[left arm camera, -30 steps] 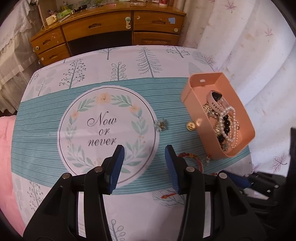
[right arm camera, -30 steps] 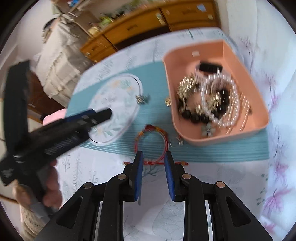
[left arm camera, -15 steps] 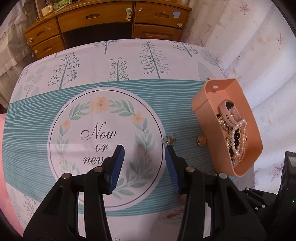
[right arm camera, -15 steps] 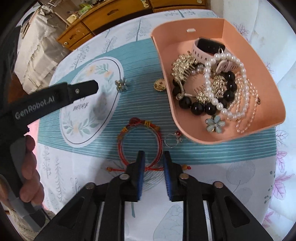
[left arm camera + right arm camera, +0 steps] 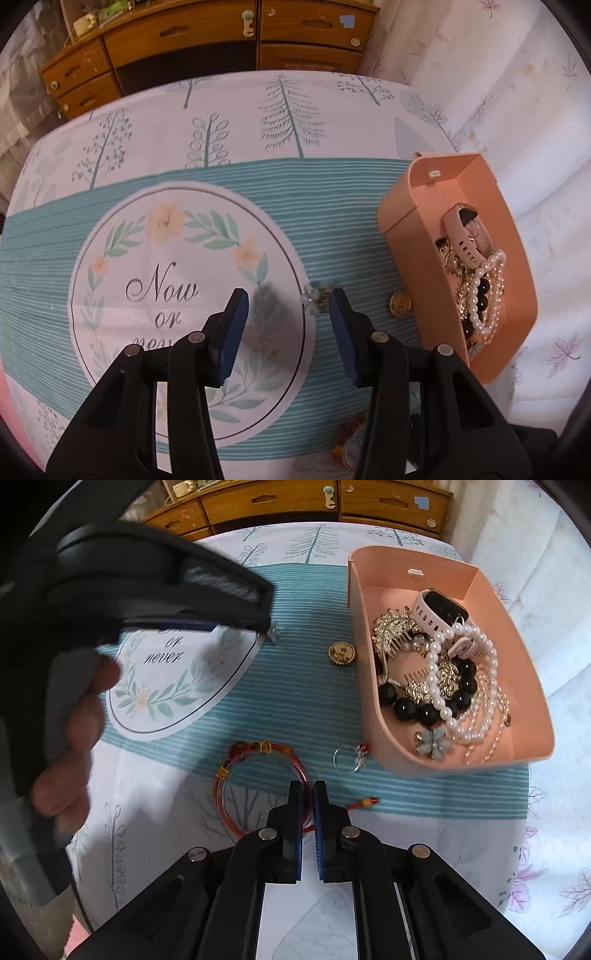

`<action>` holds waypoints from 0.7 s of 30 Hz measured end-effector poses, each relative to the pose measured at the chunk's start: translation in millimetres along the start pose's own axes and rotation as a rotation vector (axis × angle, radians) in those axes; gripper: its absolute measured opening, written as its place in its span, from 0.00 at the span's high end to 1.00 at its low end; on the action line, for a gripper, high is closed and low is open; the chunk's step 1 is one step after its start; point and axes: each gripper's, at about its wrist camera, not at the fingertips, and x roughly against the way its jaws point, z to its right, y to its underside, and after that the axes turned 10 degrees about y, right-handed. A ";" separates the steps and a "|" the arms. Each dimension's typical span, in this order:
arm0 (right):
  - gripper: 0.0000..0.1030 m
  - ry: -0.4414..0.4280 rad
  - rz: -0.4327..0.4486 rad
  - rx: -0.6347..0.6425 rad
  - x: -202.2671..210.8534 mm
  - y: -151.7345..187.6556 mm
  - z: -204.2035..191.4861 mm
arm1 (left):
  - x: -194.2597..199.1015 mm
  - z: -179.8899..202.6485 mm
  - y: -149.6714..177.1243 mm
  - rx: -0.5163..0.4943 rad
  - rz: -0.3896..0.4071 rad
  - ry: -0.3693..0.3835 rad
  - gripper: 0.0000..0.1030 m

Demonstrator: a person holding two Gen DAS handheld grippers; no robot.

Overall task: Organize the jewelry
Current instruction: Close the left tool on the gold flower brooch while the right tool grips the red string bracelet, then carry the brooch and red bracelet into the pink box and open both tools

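A wooden desk with drawers (image 5: 207, 40) stands behind the table, pale leaf-print curtains (image 5: 498, 92) alongside

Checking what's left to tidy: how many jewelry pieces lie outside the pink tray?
4: flower clip by the left gripper, gold brooch beside the tray, red bracelet in the right gripper, ring.

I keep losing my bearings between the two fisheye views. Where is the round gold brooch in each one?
Left wrist: the gold brooch lies right of centre on the teal stripes, beside the pink tray.
Right wrist: the brooch lies above centre, left of the tray.
Shared landmark: the pink tray.
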 end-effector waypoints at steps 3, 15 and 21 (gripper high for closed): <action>0.95 -0.019 -0.001 -0.005 2.2 4.2 3.4 | -5.7 6.4 -1.1 -0.009 -0.016 -0.004 0.59; 0.95 -0.077 0.012 -0.025 6.8 10.9 27.0 | -18.3 13.5 -1.5 -0.031 -0.016 -0.051 0.84; 0.95 -0.124 0.041 -0.045 18.0 12.7 43.2 | -5.9 7.8 0.0 -0.001 -0.006 -0.008 0.84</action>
